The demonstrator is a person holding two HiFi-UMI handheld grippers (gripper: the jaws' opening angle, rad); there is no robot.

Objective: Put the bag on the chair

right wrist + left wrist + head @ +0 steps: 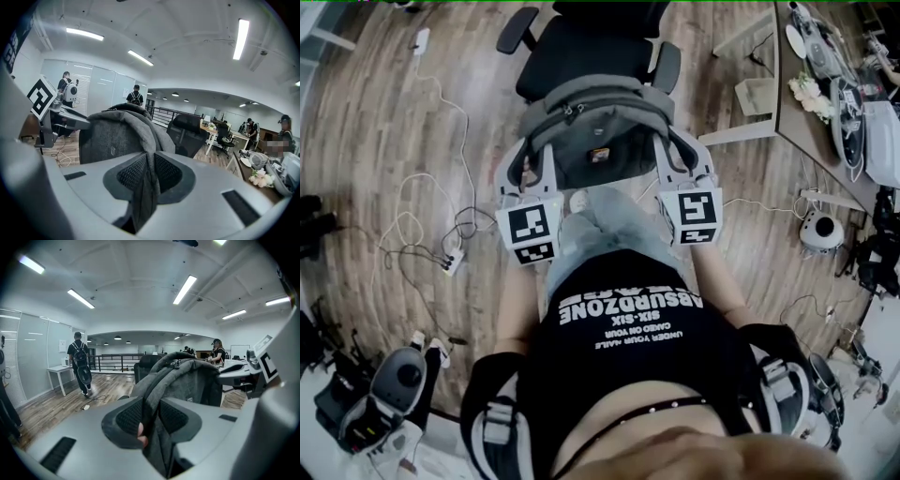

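A grey backpack point(592, 131) hangs between my two grippers, just in front of a black office chair point(581, 42). My left gripper point(528, 161) is shut on the backpack's left shoulder strap point(151, 425), which runs up between its black pads point(129, 417). My right gripper point(677, 155) is shut on the right strap point(146, 190), pinched between its pads point(132, 173). The backpack's body point(187, 383) rises ahead of the left jaws, zipper on top. The chair point(187, 133) stands beyond the backpack point(117, 138) in the right gripper view.
A white desk point(834, 103) with dishes and flowers is at the right. Cables and a power strip point(450, 258) lie on the wooden floor at the left. A person with a backpack point(79, 364) walks by a white table point(61, 376). More people stand at far desks.
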